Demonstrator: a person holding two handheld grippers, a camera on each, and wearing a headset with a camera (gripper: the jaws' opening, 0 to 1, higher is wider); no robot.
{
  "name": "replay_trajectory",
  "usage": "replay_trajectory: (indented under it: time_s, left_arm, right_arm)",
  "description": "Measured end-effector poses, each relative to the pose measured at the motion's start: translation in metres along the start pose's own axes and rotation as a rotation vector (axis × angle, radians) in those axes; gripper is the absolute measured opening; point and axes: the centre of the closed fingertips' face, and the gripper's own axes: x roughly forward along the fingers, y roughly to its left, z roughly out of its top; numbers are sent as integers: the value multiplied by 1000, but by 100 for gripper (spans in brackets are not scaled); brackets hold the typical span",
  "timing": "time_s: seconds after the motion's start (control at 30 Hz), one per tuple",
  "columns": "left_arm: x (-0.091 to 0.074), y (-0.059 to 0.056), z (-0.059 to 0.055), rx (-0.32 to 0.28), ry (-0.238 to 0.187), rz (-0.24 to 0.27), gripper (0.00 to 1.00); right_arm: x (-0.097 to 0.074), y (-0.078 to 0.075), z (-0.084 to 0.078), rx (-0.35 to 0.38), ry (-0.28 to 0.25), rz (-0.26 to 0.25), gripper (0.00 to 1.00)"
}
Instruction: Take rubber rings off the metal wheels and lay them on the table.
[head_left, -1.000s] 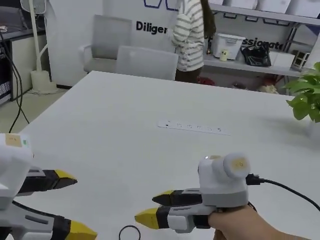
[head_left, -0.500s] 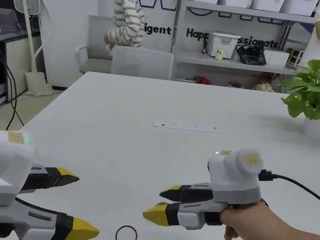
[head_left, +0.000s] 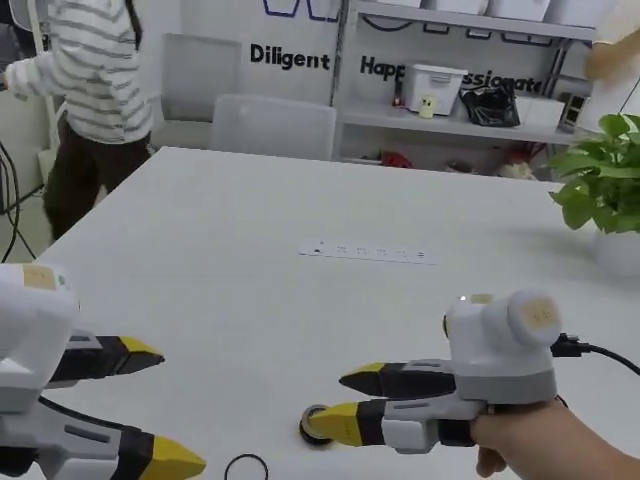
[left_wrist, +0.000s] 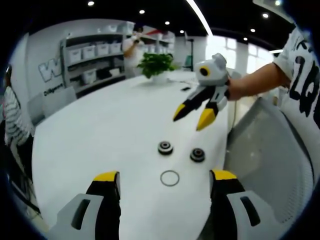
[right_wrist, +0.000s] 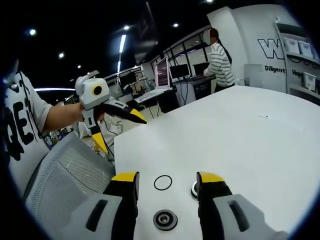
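Your left gripper (left_wrist: 165, 176) is spread wide and holds nothing. In its own view the loose rubber ring (left_wrist: 161, 178) lies flat on the white table (left_wrist: 100, 130), right between the two yellow tips as the picture frames it. Beyond the ring sit the first wheel (left_wrist: 165, 147) and the second wheel (left_wrist: 197, 155), side by side, apart from each other and from the ring, both dark around the rim.

Your right gripper (head_left: 328, 403) is also spread and empty, held in your hand (head_left: 535, 445) low over the table, its jaws pointing toward the left gripper. In the head view one wheel shows just behind its lower yellow tip; whether they touch you cannot tell from here. The ring lies near the bottom edge of that view, between the two grippers and touching neither. In the right gripper view one wheel sits low between the jaws, the other peeks out beside one tip, and the ring lies just past them.

Farther up the table lies a power strip (head_left: 362, 252), with a green plant (head_left: 600, 180) at the right edge. Behind the table stand a chair (head_left: 272, 125), shelves (head_left: 480, 110) and a person in a striped top (head_left: 90, 70).
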Motion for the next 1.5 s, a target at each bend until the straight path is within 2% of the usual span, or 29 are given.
replay_trajectory:
  time_s: [0.33,0.63,1.5]
  left_arm:
    - [4,0,3,6,0,-8,74]
    - [7,-1,7,13,-4,-15,74]
    - [27,-4,10,25,5,-49,74]
  right_arm:
    - [-14,-6,1,12,-22,-26,43]
    - [-24,-10,-2,2,-20,-45,43]
    - [-34,-12,-31,-37,48,-41,43]
